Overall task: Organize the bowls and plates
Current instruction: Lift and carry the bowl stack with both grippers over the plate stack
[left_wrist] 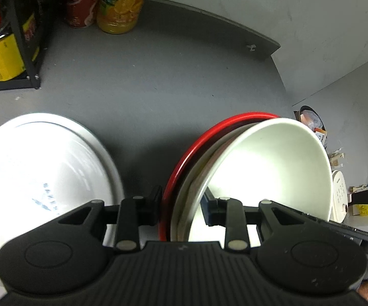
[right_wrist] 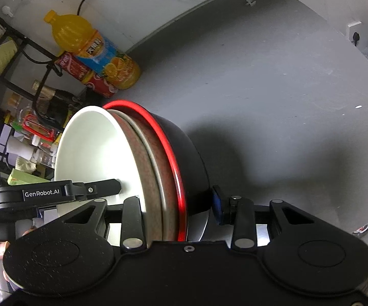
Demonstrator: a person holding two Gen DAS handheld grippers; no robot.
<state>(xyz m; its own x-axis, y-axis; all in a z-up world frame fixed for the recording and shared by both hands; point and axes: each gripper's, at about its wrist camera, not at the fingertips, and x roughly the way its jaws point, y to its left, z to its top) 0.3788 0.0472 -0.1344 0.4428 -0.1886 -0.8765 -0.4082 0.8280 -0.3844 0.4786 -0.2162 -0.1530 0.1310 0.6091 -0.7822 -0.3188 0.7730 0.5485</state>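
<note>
Your left gripper and right gripper each have their jaws pinching the rim of the nested stack: white bowl inside, black red-rimmed bowl outside, tilted above the tabletop. "GenRobot.AI" reads on the left gripper, seen from the right wrist. Only the left view shows the white plate. Beyond lies bare grey tabletop, then the orange juice bottle at the wall.
</note>
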